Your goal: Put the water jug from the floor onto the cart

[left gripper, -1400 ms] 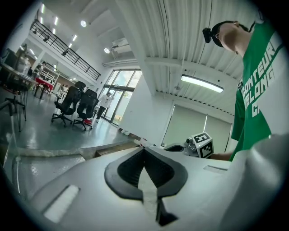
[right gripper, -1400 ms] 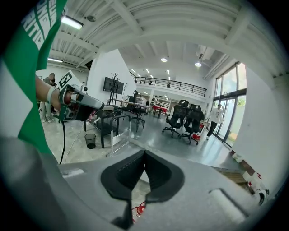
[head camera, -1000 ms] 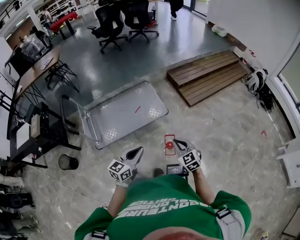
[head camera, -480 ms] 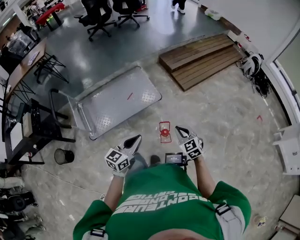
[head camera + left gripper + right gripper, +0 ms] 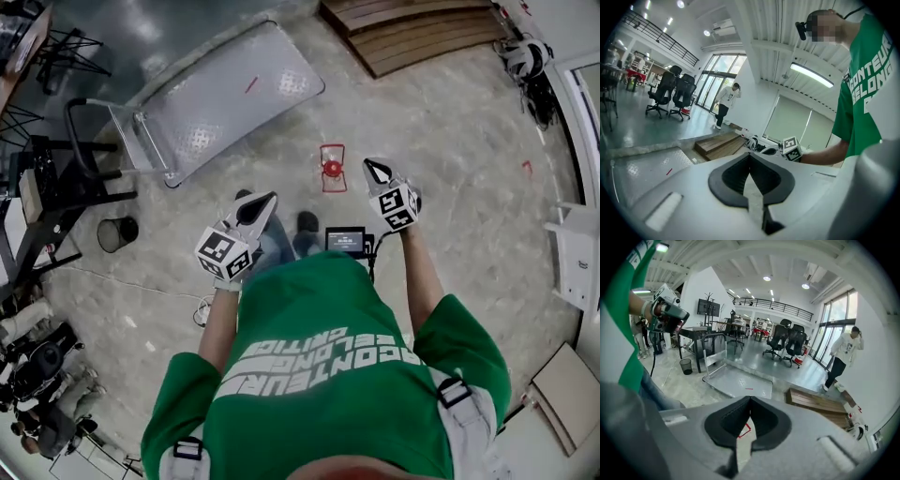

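- Head view: left gripper [image 5: 265, 199] and right gripper [image 5: 373, 169] are both clenched, grasping nothing.
- Red-capped water jug [image 5: 331, 169] stands on the floor [image 5: 450, 187] at twelve o'clock; it seems clear, smooth and probably heavy, so I would grip it at the neck.
- Cart [image 5: 234, 84] lies at eleven o'clock, with a flat embossed metal deck.

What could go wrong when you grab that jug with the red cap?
Both the left claw and the right claw are shut; if they don't open first, they could knock the red-capped water jug over. The flat silver metal cart sits apart from the jug across bare floor, so a weak grip might drop it on the way.
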Demonstrator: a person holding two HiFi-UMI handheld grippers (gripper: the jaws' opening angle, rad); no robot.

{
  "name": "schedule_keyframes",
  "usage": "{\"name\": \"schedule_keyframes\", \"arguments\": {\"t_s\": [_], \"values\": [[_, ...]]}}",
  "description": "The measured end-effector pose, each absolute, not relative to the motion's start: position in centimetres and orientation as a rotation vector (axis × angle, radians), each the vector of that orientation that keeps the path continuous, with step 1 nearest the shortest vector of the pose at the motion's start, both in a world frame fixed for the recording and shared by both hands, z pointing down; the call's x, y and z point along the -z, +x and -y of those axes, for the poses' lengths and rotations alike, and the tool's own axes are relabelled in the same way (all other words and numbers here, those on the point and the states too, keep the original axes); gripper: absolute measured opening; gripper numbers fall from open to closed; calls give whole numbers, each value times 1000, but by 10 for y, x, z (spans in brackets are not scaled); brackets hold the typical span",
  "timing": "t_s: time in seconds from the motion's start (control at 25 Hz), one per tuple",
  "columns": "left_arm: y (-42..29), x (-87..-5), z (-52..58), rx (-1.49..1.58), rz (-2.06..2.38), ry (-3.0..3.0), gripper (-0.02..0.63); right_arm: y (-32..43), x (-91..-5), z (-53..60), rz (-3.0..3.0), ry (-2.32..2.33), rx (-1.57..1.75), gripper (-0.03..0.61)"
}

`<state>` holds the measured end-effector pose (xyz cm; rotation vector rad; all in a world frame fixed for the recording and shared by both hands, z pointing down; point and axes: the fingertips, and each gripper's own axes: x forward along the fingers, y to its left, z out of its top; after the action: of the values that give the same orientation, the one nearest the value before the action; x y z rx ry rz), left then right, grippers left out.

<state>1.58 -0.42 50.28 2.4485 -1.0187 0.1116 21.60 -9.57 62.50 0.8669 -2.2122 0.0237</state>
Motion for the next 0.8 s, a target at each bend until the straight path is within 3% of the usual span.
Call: {"name": "schedule_keyframes", "arguments": {"t_s": [0.4, 0.6, 0.8], "values": [[2, -531, 15, -179, 929, 2392, 9, 215, -760, 106, 2071, 893, -265, -2], [-4, -550, 11, -246, 840, 2367, 9, 207, -840, 98, 1959, 887, -438, 73], [-15, -569, 2, -329, 753, 2325, 9, 197, -917, 86, 1868, 876, -648, 208]]}}
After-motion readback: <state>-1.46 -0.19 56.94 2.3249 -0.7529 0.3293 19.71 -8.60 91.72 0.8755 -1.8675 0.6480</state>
